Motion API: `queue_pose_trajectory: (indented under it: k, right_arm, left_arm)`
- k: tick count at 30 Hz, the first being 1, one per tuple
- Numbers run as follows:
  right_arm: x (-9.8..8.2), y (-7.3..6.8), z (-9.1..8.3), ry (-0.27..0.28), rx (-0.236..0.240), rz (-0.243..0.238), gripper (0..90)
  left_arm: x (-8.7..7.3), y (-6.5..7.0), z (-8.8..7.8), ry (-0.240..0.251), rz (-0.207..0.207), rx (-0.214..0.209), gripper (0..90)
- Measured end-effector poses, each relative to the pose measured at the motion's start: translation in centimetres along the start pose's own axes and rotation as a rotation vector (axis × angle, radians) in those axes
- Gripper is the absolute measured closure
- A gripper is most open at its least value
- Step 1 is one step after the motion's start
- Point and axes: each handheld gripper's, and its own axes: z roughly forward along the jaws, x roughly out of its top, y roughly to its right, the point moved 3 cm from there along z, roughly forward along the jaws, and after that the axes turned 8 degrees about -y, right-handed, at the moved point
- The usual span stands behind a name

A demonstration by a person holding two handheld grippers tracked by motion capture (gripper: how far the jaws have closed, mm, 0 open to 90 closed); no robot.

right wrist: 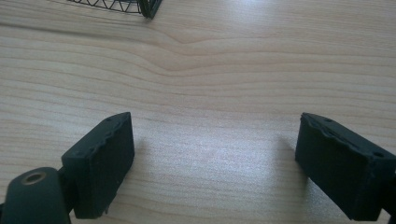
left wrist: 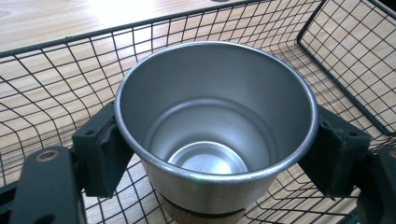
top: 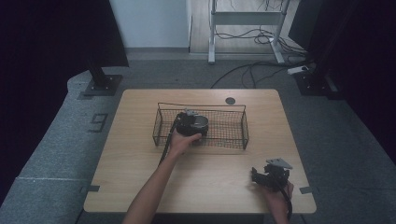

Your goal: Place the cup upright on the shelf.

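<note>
A silver metal cup with a brown band at its base stands upright inside a black wire basket. My left gripper is shut on the cup, with one black jaw pressed against each side just under the rim. In the high view the cup and the left gripper are in the left half of the basket. Whether the cup rests on the basket floor I cannot tell. My right gripper is open, its jaws wide apart just above bare wood, near the table's front right edge.
The wooden table has a small round dark grommet behind the basket. Cables and a white desk frame lie on the floor beyond. A corner of the basket appears at the top of the right gripper view.
</note>
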Motion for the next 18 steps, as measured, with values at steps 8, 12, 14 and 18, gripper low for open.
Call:
queue_pose_trajectory:
  k: [8,12,14,18]
  right_arm:
    - [0.0,0.0,0.0,0.0,0.0,0.0,11.5]
    - [0.0,0.0,0.0,0.0,0.0,0.0,11.5]
    - [0.0,0.0,0.0,0.0,0.0,0.0,11.5]
    - [0.0,0.0,0.0,0.0,0.0,0.0,11.5]
  left_arm:
    - [-0.12,0.14,0.49,-0.026,-0.005,0.005,19.1]
    - [-0.16,0.19,0.71,-0.033,-0.006,0.009,19.0]
    - [-0.12,0.23,0.73,-0.036,-0.006,0.012,19.0]
    - [-0.17,0.34,0.71,-0.041,0.002,0.015,18.8]
